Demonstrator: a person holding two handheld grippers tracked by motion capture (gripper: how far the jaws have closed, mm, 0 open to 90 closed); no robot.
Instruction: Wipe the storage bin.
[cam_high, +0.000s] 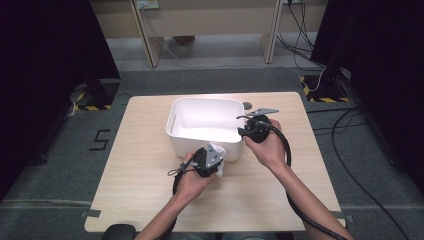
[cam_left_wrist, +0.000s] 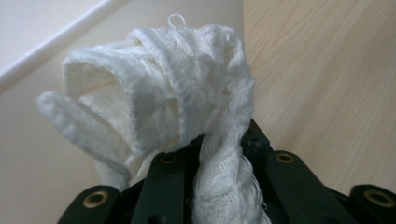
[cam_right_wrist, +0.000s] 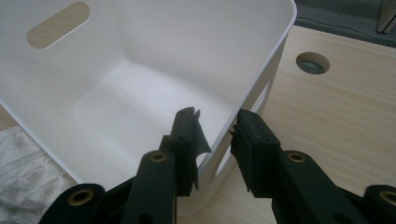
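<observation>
- Left gripper (cam_high: 214, 159) is clamping a crumpled white knitted cloth (cam_left_wrist: 163, 112); jaws are closed tight on the fabric, which is bunching up above them and trailing down between them.
- Cloth is sitting just outside the near wall of the white rectangular plastic bin (cam_high: 176, 117), over the light wooden table (cam_high: 140, 195); the lower end of the cloth is cut off at the frame bottom in the left gripper view.
- Right gripper (cam_right_wrist: 215, 135) is straddling the bin's rim at its near right corner, one jaw inside, one outside; jaws are standing at a middling gap, and I cannot tell whether the pads are pressing the wall.
- In the high view the right gripper's jaw tips are hiding behind the hand and gripper body.
- Cloth is peeking in at the lower left corner of the right gripper view, blurred and cropped.
</observation>
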